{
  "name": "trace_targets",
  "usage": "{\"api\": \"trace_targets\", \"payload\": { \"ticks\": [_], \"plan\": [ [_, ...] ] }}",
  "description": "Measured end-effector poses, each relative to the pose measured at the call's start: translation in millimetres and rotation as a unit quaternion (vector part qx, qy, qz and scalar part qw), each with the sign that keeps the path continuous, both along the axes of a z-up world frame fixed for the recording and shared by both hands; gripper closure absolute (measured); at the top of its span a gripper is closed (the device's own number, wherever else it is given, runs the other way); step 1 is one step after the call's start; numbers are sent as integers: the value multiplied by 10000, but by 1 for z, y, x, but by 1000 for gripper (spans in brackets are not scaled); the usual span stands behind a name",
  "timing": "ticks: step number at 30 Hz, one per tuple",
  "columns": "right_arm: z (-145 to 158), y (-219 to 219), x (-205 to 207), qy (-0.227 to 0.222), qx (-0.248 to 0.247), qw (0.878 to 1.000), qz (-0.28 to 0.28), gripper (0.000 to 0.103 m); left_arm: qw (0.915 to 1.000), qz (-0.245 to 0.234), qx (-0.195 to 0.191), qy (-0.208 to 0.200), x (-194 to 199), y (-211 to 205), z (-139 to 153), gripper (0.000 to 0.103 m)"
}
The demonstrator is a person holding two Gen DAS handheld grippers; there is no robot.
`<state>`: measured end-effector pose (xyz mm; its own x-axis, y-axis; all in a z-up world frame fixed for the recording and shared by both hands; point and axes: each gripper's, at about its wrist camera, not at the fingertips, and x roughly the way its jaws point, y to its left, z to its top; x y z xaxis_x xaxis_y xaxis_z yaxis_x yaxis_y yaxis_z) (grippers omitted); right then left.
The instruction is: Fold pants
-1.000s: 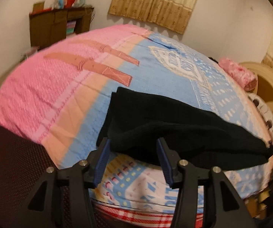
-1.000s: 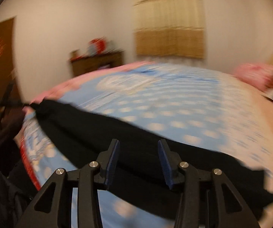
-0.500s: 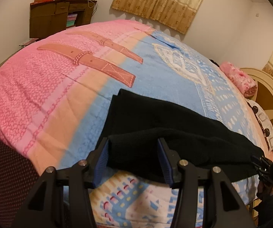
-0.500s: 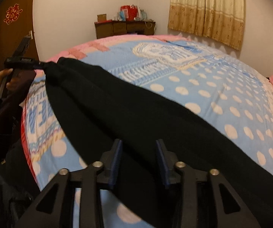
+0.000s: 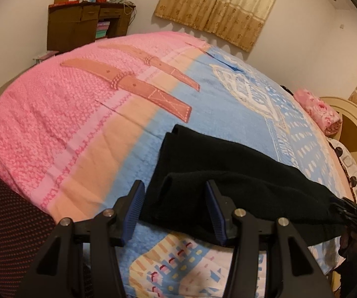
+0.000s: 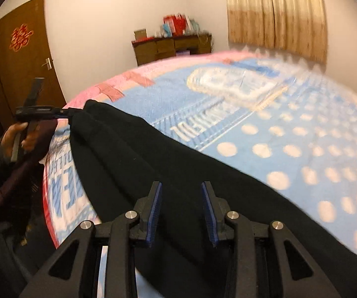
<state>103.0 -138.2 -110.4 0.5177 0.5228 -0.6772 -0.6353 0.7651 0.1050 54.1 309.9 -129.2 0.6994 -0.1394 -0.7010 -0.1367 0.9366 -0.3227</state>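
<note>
Black pants (image 5: 228, 173) lie folded lengthwise on the bed (image 5: 79, 124), near its front edge; they also show in the right wrist view (image 6: 166, 164). My left gripper (image 5: 176, 208) is open, its jaws either side of one end of the pants, just above the cloth. My right gripper (image 6: 181, 208) is open over the other end of the pants. In the left wrist view the right gripper (image 5: 355, 211) shows at the far end of the pants. In the right wrist view the left gripper (image 6: 66, 111) shows at the far end.
The bed cover is pink at one side and blue with white dots (image 6: 278, 149) at the other. A brown cabinet (image 5: 79, 29) stands by the far wall, curtains (image 5: 218, 7) beside it. A pink pillow (image 5: 320, 111) and headboard (image 5: 352, 129) are at right. A wooden door (image 6: 24, 57) is at left.
Both grippers have let go of the pants, which have dropped from hanging taut between them to lying on the bed. Both have drawn back slightly.
</note>
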Motion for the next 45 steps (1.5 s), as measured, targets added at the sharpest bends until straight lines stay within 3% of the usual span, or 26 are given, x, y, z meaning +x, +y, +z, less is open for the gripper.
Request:
{"api": "trace_targets", "payload": {
  "ticks": [3, 7, 10, 12, 17, 21, 23, 28, 30, 35, 40, 45],
  "plan": [
    [-19, 10, 5, 550, -14, 9981, 291, 69, 9999, 22, 89, -73, -5, 2, 8, 51],
    [-15, 12, -29, 1004, 277, 9877, 1166, 69, 9999, 71, 97, -64, -12, 5, 10, 51],
    [-16, 22, -56, 1109, -26, 9790, 1709, 69, 9999, 115, 23, 111, -14, 7, 3, 51],
    [-10, 29, -61, 891, -164, 9820, 1660, 69, 9997, 101, 12, 207, -15, 5, -1, 51],
    [17, 45, -15, 331, 335, 9941, 978, 68, 9998, 140, 86, 147, -17, 1, 3, 51],
    [-5, 78, 34, 712, 290, 9927, 932, 66, 9997, 203, 138, 72, -24, 4, 9, 51],
    [-21, 93, 40, 1207, 337, 9852, 1172, 66, 9998, 177, 103, 71, -28, 5, 11, 51],
    [-21, 113, -14, 1374, 220, 9624, 2331, 66, 9997, 67, -28, 254, -40, 2, 6, 51],
    [-23, 117, -27, 1332, 60, 9612, 2416, 66, 9991, 33, -228, 358, -40, 0, 1, 51],
    [-11, 107, -11, 1270, 273, 9720, 1957, 66, 9970, 29, -414, 656, -37, -10, -8, 51],
    [4, 91, 23, 1263, 602, 9827, 1212, 66, 9970, 160, -599, 465, -42, -3, 6, 51],
    [4, 87, 45, 1387, 617, 9859, 705, 66, 9892, 22, -1320, 635, -28, 6, -4, 51]
  ]
}}
